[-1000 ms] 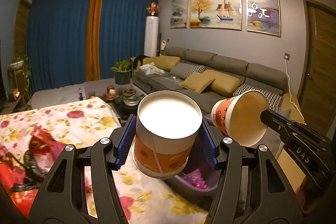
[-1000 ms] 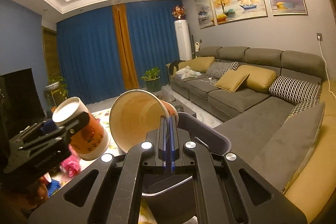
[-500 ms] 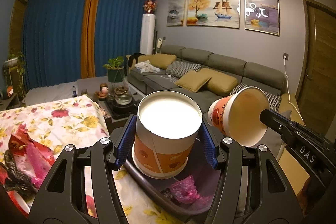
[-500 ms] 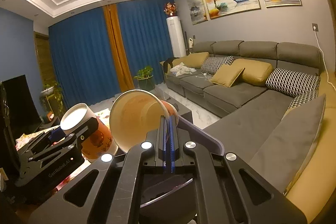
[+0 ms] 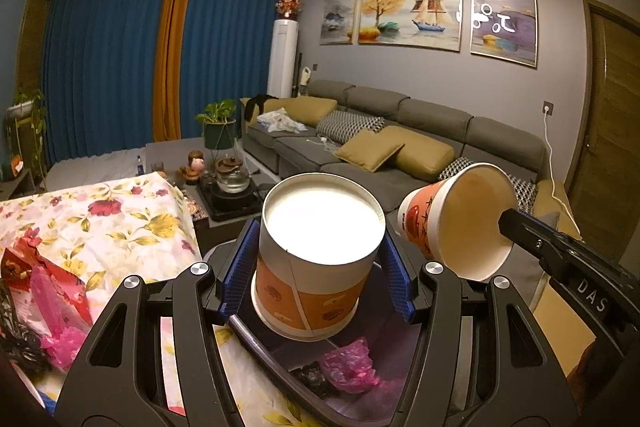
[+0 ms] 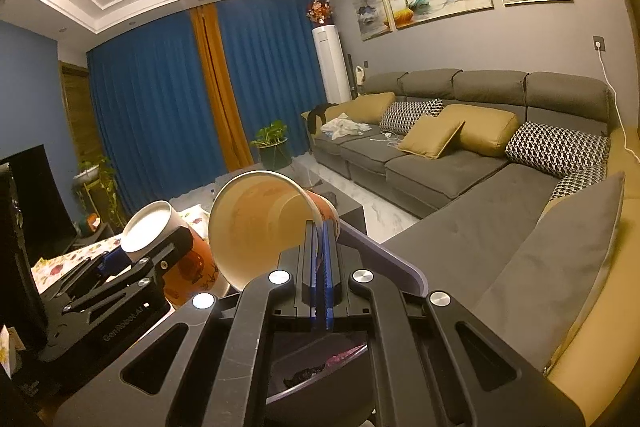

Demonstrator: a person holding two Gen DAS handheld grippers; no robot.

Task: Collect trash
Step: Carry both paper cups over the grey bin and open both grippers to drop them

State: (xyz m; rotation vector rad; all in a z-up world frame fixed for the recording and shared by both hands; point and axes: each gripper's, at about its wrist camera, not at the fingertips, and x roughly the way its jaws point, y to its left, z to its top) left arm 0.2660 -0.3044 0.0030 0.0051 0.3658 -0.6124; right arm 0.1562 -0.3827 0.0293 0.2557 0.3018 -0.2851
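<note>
My left gripper [image 5: 318, 267] is shut on an orange-and-white lidded paper tub [image 5: 316, 259], held upright above the grey trash bin [image 5: 256, 343]. My right gripper [image 6: 320, 247] is shut on the rim of an open red-printed paper cup [image 6: 260, 223], tipped on its side; the cup also shows in the left wrist view [image 5: 460, 223], just right of the tub. The tub shows in the right wrist view [image 6: 160, 235] to the cup's left. The bin holds a crumpled pink bag [image 5: 348, 367] and dark scraps. The bin shows in the right wrist view [image 6: 384, 259] under the cup.
A floral tablecloth [image 5: 100, 223] covers the table at left, with red and pink wrappers [image 5: 44, 291] on it. A grey sofa with yellow cushions [image 5: 400, 155] runs along the right. A low tea table with a kettle [image 5: 232, 183] stands behind the bin.
Both grippers have moved right and forward with their cups, from over the table edge to above the bin. More of the bin's inside shows under the tub.
</note>
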